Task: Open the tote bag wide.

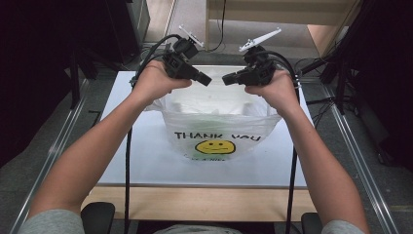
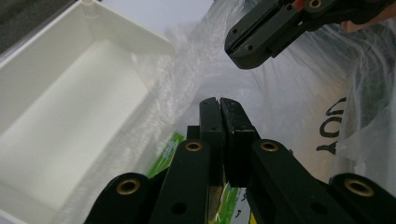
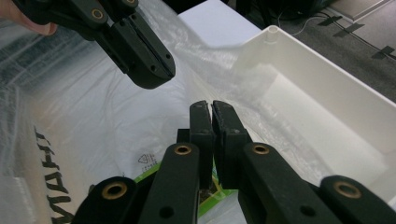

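A clear plastic bag (image 1: 214,127) printed with "THANK YOU" and a yellow smiley stands open in the middle of the white table top (image 1: 146,161). Something green (image 2: 167,154) lies inside it, also seen through the plastic (image 3: 148,175). My left gripper (image 1: 206,79) and right gripper (image 1: 227,79) hover over the bag's mouth, tips facing each other a short gap apart. Both are shut with nothing between the jaws. In the left gripper view my left gripper (image 2: 219,103) points into the bag (image 2: 289,102), with the right gripper (image 2: 250,46) above it. My right gripper (image 3: 209,107) mirrors this.
A white open bin (image 1: 209,100) sits just behind the bag, its inside bare (image 2: 70,121) and its rim touching the plastic (image 3: 327,116). Dark stands and cables flank the table. A wooden strip (image 1: 195,202) runs along the table's near edge.
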{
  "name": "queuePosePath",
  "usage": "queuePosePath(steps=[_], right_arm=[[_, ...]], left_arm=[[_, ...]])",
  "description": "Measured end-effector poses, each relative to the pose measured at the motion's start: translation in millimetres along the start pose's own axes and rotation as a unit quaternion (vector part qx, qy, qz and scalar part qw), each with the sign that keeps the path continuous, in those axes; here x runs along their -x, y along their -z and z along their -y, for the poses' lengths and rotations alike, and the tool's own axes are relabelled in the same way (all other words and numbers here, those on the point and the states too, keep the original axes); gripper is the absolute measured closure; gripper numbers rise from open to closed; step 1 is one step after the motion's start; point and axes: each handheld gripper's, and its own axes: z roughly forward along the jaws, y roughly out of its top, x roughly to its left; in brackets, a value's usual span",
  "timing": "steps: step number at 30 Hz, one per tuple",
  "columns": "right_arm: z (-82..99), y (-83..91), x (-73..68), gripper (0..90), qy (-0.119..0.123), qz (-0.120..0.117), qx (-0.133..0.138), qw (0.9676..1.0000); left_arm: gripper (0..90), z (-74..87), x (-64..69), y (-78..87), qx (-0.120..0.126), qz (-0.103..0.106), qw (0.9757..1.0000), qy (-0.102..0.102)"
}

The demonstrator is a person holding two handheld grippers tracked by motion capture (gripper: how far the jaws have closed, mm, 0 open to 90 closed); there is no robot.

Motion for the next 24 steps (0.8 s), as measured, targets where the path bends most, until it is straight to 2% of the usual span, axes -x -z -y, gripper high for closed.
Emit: queuePosePath(steps=[2, 3, 5, 7, 9, 10, 13, 16, 20, 24], right_arm=[[3.2, -5.3, 1.3, 88.0, 0.001, 0.006, -0.008, 1.0], [5.4, -10.6, 1.9, 88.0, 0.004, 0.01, -0.021, 0.9997], [7.1, -14.3, 1.9, 88.0, 0.007, 0.008, -0.026, 0.9996], [7.6, -15.5, 1.4, 88.0, 0.009, 0.007, -0.028, 0.9996], [10.1, -17.4, 1.1, 88.0, 0.008, 0.005, -0.017, 0.9998], [11.5, -18.8, 1.7, 88.0, 0.001, 0.001, -0.019, 0.9998], [17.4, -25.6, 4.1, 88.1, 0.002, 0.003, -0.032, 0.9995], [26.8, -33.5, 7.1, 88.1, -0.005, -0.002, -0.031, 0.9995], [31.1, -39.4, 7.9, 88.0, -0.005, 0.003, -0.046, 0.9989], [38.7, -45.5, 9.2, 88.0, -0.012, 0.0, -0.045, 0.9989]], left_arm=[[89.2, 3.6, -1.6, -5.8, -0.005, -0.004, 1.0, -0.001], [89.1, 5.8, -2.5, -8.7, -0.007, -0.004, 1.0, 0.0], [89.0, 12.6, -6.2, -16.2, -0.019, -0.006, 0.9998, 0.001], [88.9, 15.0, -7.7, -18.1, -0.02, -0.007, 0.9998, 0.004], [89.0, 20.5, -11.4, -21.7, -0.017, 0.0, 0.9998, 0.01], [89.0, 23.2, -12.7, -23.6, -0.018, 0.001, 0.9998, 0.012], [89.0, 31.5, -16.5, -28.1, -0.017, 0.003, 0.9997, 0.016], [88.8, 39.3, -19.2, -32.1, -0.019, 0.001, 0.9996, 0.019], [88.7, 50.1, -24.0, -37.7, -0.016, 0.002, 0.9995, 0.028], [88.4, 59.1, -27.9, -44.1, -0.011, 0.003, 0.9994, 0.032]])
